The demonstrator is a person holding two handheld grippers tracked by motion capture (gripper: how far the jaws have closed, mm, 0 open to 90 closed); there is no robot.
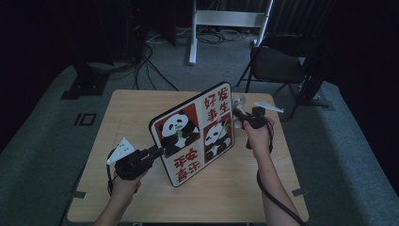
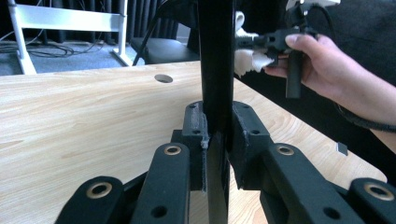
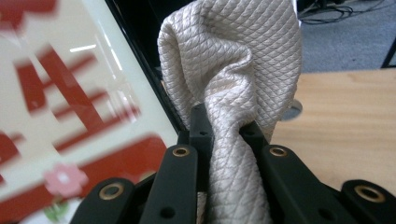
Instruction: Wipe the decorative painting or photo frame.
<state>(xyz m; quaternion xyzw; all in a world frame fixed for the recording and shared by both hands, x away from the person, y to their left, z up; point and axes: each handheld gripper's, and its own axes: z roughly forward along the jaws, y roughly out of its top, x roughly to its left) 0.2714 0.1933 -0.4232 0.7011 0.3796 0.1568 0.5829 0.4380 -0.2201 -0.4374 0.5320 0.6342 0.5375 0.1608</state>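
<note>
Dim room, pale wooden worktop [image 1: 141, 117] at the centre of the high view. At mid-frame the left tongs [image 1: 157, 151] clench the lower edge of a panda picture board [image 1: 193, 134], propping it upright, likely to steady it. Right of it, the right tongs [image 1: 239, 113] grip a cream cloth [image 3: 233, 70] beside its upper edge, seemingly ready for wiping.

A board [image 1: 195, 134] stands on edge on the table [image 1: 94, 155], a cloth [image 1: 238, 101] just right of it, a chair [image 1: 277, 63] behind.
</note>
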